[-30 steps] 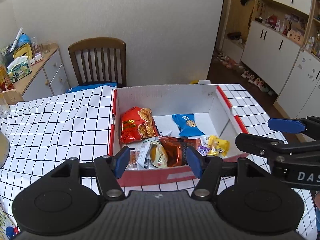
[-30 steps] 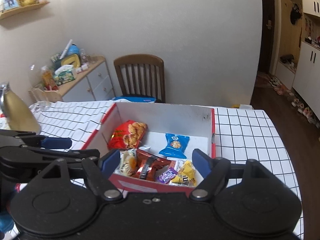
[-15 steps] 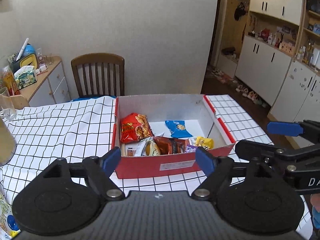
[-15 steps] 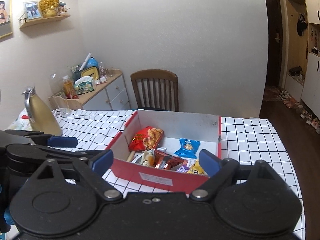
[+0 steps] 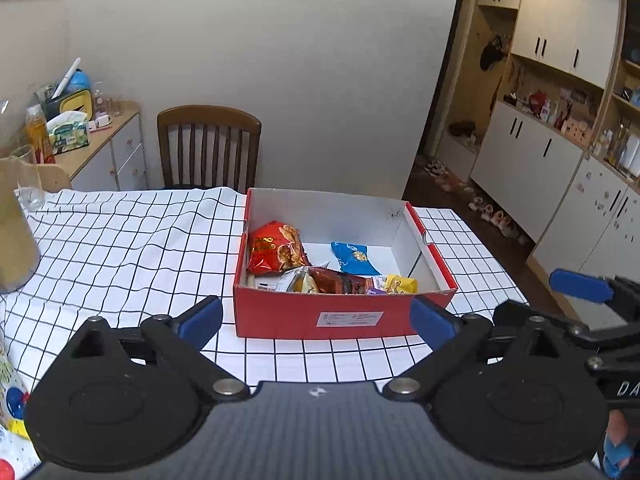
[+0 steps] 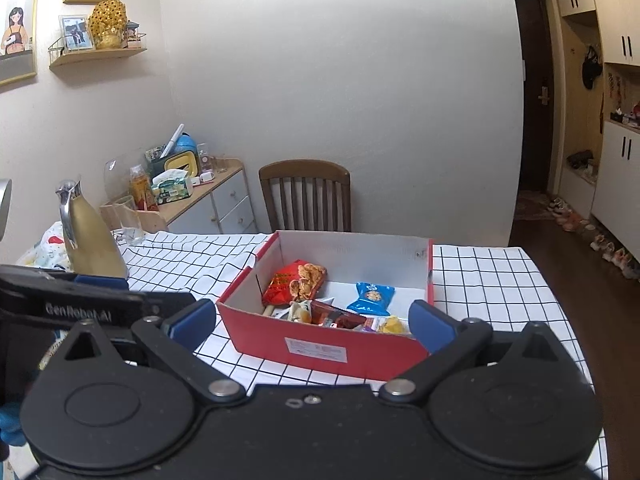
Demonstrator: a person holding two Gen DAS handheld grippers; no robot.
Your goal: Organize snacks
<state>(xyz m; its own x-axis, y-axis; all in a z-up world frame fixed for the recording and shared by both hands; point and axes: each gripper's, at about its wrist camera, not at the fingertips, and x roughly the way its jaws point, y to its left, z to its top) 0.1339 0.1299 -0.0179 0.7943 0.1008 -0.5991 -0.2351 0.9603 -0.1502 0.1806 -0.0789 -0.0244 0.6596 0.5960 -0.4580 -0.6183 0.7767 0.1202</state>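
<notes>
Apparently near done: snacks (image 5: 320,264) are seen piled inside the red box (image 5: 344,318), centre frame, none visible on the checked tablecloth (image 5: 120,248). Left gripper (image 5: 316,320) and right gripper (image 6: 312,320) are held wide open, empty, short of the box.

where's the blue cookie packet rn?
Inside the red box, on its white floor toward the back right: the blue cookie packet lies right of the red snack bag, behind the yellow packet.
</notes>
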